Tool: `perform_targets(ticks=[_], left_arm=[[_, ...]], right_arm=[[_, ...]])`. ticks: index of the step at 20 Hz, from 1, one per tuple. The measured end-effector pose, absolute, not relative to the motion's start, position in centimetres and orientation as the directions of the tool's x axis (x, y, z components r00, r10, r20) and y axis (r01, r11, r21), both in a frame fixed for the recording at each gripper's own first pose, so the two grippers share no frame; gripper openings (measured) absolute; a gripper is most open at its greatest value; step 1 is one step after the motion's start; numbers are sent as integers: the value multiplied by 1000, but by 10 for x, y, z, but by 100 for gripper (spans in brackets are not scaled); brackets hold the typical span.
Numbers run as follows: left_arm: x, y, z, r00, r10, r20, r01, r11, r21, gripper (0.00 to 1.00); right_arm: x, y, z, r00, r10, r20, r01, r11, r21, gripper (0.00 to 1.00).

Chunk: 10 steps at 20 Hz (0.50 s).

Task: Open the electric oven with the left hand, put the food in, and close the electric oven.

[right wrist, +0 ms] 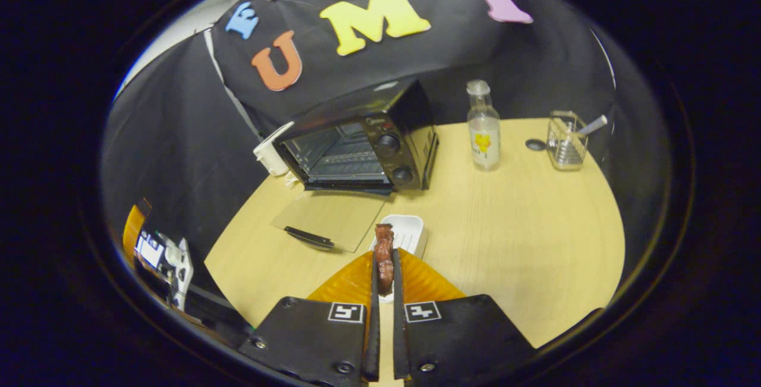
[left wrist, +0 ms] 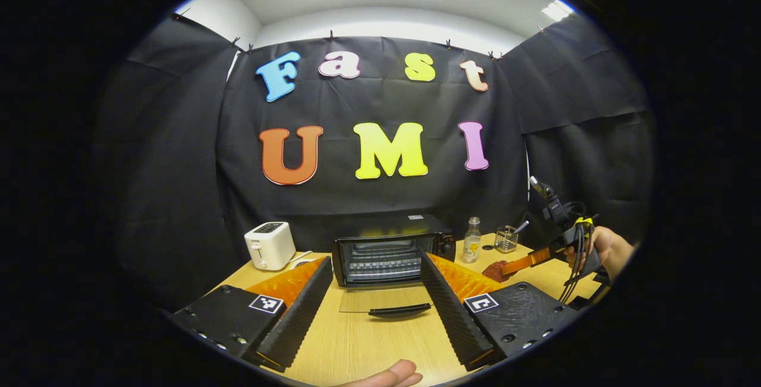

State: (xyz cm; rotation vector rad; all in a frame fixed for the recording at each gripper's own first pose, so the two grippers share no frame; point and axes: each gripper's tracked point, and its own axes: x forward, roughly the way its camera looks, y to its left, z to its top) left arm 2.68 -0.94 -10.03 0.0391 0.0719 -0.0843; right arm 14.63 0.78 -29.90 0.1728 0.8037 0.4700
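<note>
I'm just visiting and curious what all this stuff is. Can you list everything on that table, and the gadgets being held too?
Electric oven: one, black, back middle of the table, door folded down flat onto the tabletop.
Toaster: one, white, left of the oven.
Bottle: one, clear glass with a yellow label, right of the oven.
Wire basket: one, clear or silver, far right, a utensil sticking out of it.
Small disc: one, dark, between bottle and basket.
Tray: one, white, in front of the oven.
Food: one piece, reddish brown, held above the tray.
Table: one, light wood.
Left gripper: black and orange, open, facing the oven.
Right gripper: black and orange, shut on the food.
Hand: holds the right gripper.
</note>
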Motion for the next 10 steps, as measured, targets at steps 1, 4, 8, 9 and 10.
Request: perform_targets(ticks=[1,4,8,9,10], left_arm=[[24,-7,-101,994,-78,-72,81,996,37,94],[13,1,-102,995,-71,-72,74,996,42,95],[3,12,-107,996,-54,-76,58,997,52,95],[1,14,-109,995,-55,-80,59,997,45,95],[-1,15,-111,995,-59,-83,62,997,38,95]], right_arm=[[141,14,-289,623,449,-641,-356,892,278,12],[128,31,-270,683,401,-610,-400,905,148,12],[120,55,-252,751,344,-563,-431,902,-25,12],[121,62,-248,767,332,-549,-430,901,-56,12],[121,68,-245,780,321,-537,-422,904,-73,12]])
